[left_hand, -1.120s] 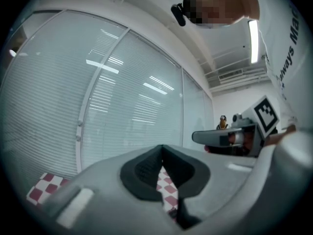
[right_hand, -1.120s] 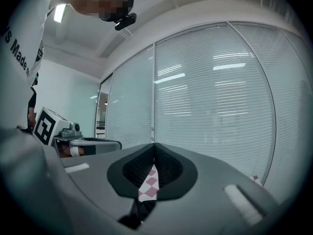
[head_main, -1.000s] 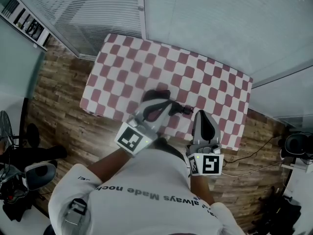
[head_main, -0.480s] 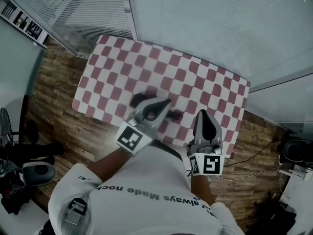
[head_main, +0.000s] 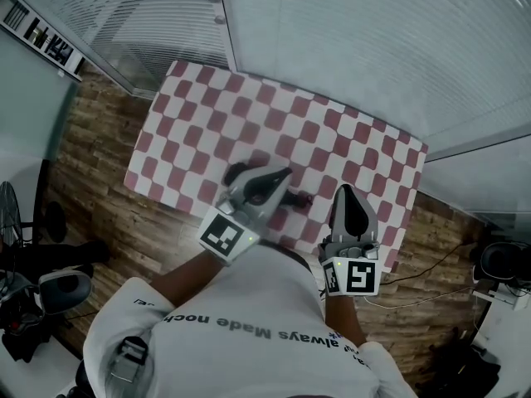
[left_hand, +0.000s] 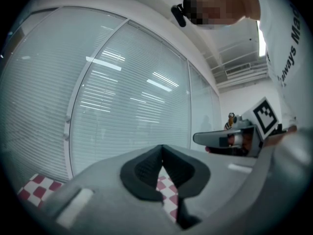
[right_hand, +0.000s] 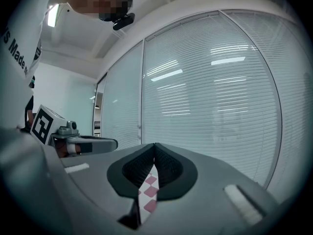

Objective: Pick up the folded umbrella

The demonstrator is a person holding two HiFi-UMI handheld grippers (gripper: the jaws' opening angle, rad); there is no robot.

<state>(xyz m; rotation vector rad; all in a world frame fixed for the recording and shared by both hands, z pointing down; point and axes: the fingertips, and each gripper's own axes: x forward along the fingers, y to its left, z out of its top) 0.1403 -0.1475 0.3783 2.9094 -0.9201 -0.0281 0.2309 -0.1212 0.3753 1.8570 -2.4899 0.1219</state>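
Observation:
The folded umbrella [head_main: 238,172] is a dark bundle lying on the red-and-white checked tablecloth [head_main: 332,131] near the table's front edge. Its right end [head_main: 300,198] pokes out from under my left gripper [head_main: 278,175], which hovers over its middle and hides most of it. The left gripper [left_hand: 162,148] is shut, its pads meeting with nothing between them. My right gripper [head_main: 344,191] is to the right of the umbrella, apart from it. The right gripper [right_hand: 154,146] is also shut and empty. Neither gripper view shows the umbrella.
Glass walls with blinds [head_main: 373,40] stand right behind the table. Wooden floor [head_main: 91,156] surrounds it. A fan [head_main: 8,214] and dark gear sit at the far left, cables [head_main: 431,272] and equipment at the right.
The head view has shifted, so the table and umbrella now lie further left in the picture. Both grippers stay shut over the table's near edge.

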